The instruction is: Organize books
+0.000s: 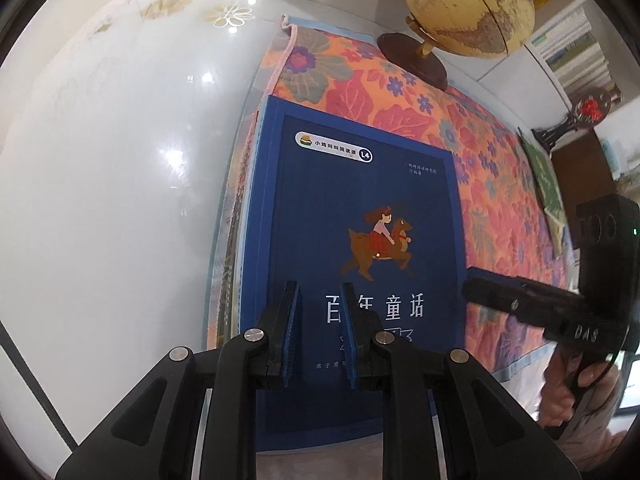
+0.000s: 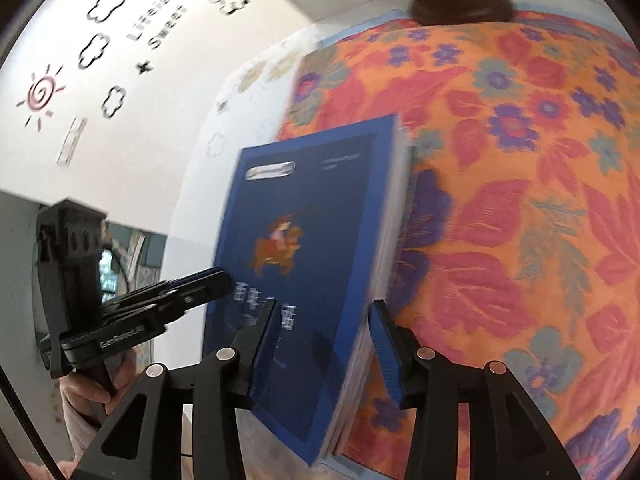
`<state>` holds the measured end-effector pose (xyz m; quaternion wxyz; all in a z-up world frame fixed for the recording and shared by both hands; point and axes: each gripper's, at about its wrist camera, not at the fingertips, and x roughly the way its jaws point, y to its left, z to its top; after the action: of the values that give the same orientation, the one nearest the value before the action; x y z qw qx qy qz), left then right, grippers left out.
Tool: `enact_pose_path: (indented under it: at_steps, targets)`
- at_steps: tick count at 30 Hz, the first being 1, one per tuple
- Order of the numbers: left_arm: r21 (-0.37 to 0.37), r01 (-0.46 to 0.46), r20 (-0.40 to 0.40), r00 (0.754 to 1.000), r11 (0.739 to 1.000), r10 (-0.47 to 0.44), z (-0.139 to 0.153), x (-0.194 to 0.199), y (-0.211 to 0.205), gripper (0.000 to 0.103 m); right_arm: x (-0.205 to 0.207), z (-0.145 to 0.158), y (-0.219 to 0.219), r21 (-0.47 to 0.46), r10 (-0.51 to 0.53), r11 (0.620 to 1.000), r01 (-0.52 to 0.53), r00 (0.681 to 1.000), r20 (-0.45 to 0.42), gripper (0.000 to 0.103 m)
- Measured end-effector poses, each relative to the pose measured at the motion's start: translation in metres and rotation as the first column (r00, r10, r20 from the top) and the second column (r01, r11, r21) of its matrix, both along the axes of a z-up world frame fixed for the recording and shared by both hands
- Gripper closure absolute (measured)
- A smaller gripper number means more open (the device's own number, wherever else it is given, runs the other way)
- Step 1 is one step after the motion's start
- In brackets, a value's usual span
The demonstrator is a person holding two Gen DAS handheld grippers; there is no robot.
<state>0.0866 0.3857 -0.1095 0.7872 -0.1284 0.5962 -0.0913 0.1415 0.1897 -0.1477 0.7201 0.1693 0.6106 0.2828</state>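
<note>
White glossy table (image 1: 120,152) with faint flower prints, wall stickers behind it in the right wrist view; most of the top is covered by an orange floral cloth (image 1: 400,104).

Blue book (image 1: 360,220) lies flat on the cloth at its left edge, cover up: a girl riding a brown animal, white Chinese title, small white label near the top. It sits on top of a stack; edges of other books (image 1: 234,240) show under its left side. In the right wrist view the same cover is motion-blurred, with a thick block of page edges visible on its right side.

Left gripper (image 1: 320,300) hovers over the lower part of the cover, pointing steeply down. Jaws nearly together, only a narrow gap, nothing between the blue pads. Whether the tips touch the cover, cannot tell.

Right gripper (image 2: 324,320) is at the right edge of the book, jaws apart, one finger over the cover and the other beyond the page edges over the cloth. Pads (image 2: 384,344) do not visibly press the book. In the left wrist view this gripper comes in from the right, tip just beside the book's right edge, with a hand (image 1: 568,392) on its grip.

Further out: a globe (image 1: 468,4) on a dark round wooden base stands on the far end of the cloth. A green book (image 1: 546,184) lies at the cloth's right side, well apart from the stack. A dark ornament with red decoration (image 1: 592,108) stands beyond it. Shelves of books (image 1: 568,40) fill the far right background.
</note>
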Motion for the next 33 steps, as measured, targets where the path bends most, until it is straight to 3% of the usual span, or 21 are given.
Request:
enact_pose_path:
  at_steps: [5, 7, 8, 10, 15, 18, 26, 33]
  targets:
    - [0.093, 0.015, 0.021, 1.000, 0.996, -0.017, 0.003, 0.000, -0.014, 0.084, 0.002, -0.021, -0.013, 0.003, 0.002, 1.000, -0.002, 0.999, -0.035, 0.057]
    - [0.160, -0.003, 0.024, 1.000, 0.987, -0.001, 0.005, 0.000, -0.021, 0.080, 0.004, -0.029, -0.020, 0.066, -0.022, 0.997, 0.027, 0.997, -0.077, 0.054]
    - [0.207, -0.006, 0.019, 1.000, 0.978, 0.002, 0.007, 0.000, -0.026, 0.073, 0.004, -0.028, -0.022, 0.073, -0.022, 0.997, 0.028, 0.997, -0.071, 0.054]
    - [0.274, 0.005, 0.028, 1.000, 0.962, -0.013, 0.012, -0.001, -0.040, 0.073, 0.003, -0.017, -0.032, 0.078, -0.025, 0.997, 0.026, 1.000, -0.016, 0.054]
    - [0.172, 0.008, 0.065, 0.998, 0.985, -0.020, 0.027, 0.014, -0.079, 0.073, 0.009, 0.001, -0.099, 0.093, -0.091, 0.992, 0.086, 0.995, 0.050, 0.054]
    - [0.163, 0.026, 0.079, 0.996, 0.986, -0.039, 0.029, 0.026, -0.113, 0.073, 0.011, 0.006, -0.150, 0.073, -0.154, 0.986, 0.149, 0.985, 0.073, 0.054]
    - [0.027, 0.095, 0.064, 0.993, 0.995, -0.097, 0.023, 0.066, -0.230, 0.071, 0.001, 0.013, -0.304, 0.024, -0.363, 0.932, 0.362, 0.927, 0.095, 0.054]
    - [-0.006, 0.159, 0.038, 0.987, 0.987, -0.159, 0.003, 0.091, -0.331, 0.070, -0.005, 0.013, -0.399, -0.007, -0.459, 0.887, 0.462, 0.883, 0.099, 0.053]
